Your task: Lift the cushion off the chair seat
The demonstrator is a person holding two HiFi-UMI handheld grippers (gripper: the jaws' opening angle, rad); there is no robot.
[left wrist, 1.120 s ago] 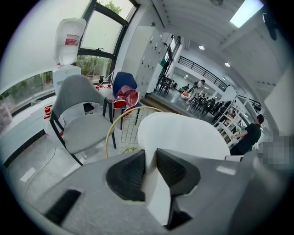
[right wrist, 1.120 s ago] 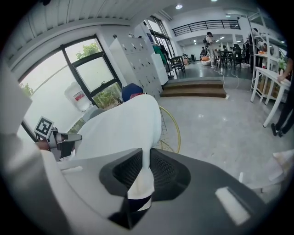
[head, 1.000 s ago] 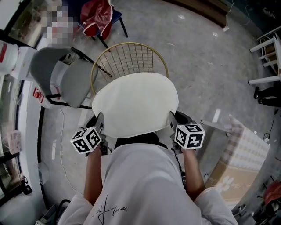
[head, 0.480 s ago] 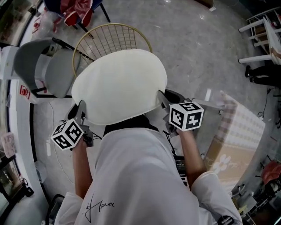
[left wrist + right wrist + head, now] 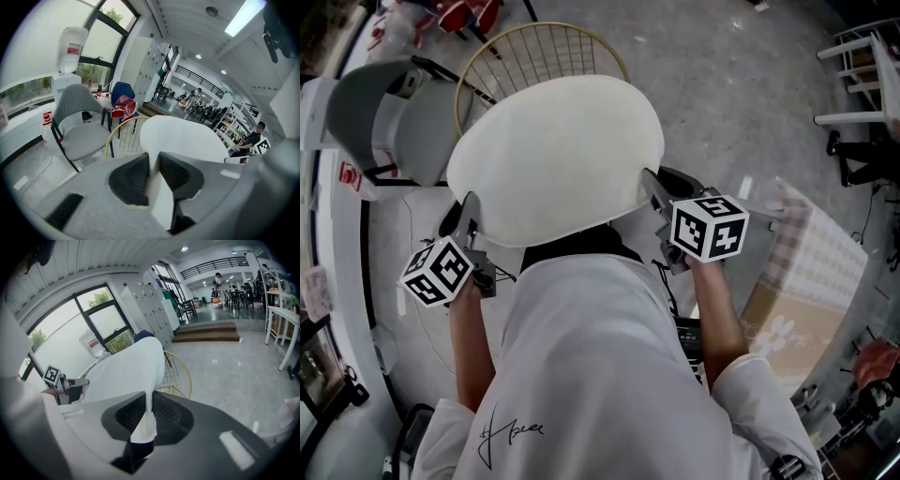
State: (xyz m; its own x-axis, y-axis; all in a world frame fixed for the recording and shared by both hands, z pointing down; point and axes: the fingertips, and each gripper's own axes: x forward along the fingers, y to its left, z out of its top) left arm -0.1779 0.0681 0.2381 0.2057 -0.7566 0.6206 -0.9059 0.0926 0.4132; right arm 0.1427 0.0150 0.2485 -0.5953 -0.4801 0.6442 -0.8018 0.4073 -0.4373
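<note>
Grey floor [image 5: 722, 103] spreads under wire chair [image 5: 525, 61] and cushion [image 5: 558, 155].

The cushion [image 5: 558, 159] is smooth, matt and cream. The wire chair [image 5: 534, 61] is thin gold-toned metal with a slight sheen, the grey chair [image 5: 389, 122] a matt shell on black metal legs, the floor [image 5: 722, 84] glossy polished grey. The left hand-held gripper [image 5: 153, 171] and right hand-held gripper [image 5: 149, 411] show matt grey plastic and ribbed black pads.

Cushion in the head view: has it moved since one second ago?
Yes. The cushion now looks larger against the gold wire chair and overhangs its rim further at the right, so it has probably risen toward the camera.
</note>
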